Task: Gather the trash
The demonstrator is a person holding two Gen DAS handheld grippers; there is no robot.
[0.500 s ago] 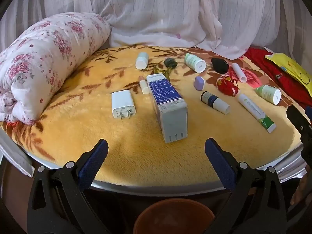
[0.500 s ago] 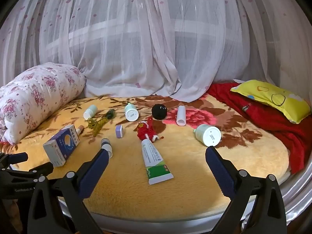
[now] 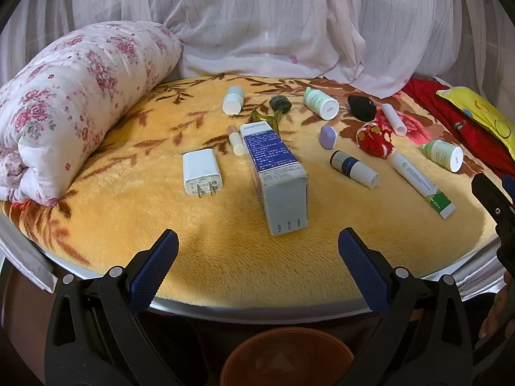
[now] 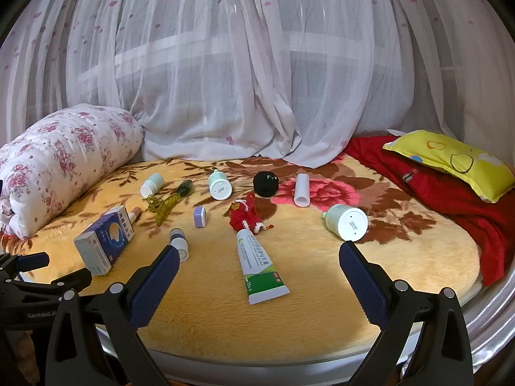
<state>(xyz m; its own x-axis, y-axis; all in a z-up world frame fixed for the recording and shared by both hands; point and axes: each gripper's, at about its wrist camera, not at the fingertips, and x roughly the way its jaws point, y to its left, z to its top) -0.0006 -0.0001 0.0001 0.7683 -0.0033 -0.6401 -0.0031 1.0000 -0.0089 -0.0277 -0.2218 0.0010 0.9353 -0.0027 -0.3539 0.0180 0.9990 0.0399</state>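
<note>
Several small items lie on a yellow blanket [image 3: 135, 206]. A blue and grey carton [image 3: 276, 173] lies just ahead of my open, empty left gripper [image 3: 257, 251]; it also shows in the right wrist view [image 4: 104, 239]. A white charger [image 3: 202, 171] lies to its left. A green and white tube [image 4: 259, 265] lies ahead of my open, empty right gripper [image 4: 259, 265], with a white bottle [image 4: 346, 222] to its right. A brown bin [image 3: 286, 357] sits below the left gripper, under the bed's edge.
A floral rolled quilt [image 3: 70, 103] lies at the left. A red cloth [image 4: 450, 199] and yellow pillow [image 4: 450, 160] lie at the right. More bottles, a black ball [image 4: 265, 184], a red knitted item [image 4: 244, 217] and a cord [image 4: 164, 204] lie farther back. White curtains [image 4: 257, 80] hang behind.
</note>
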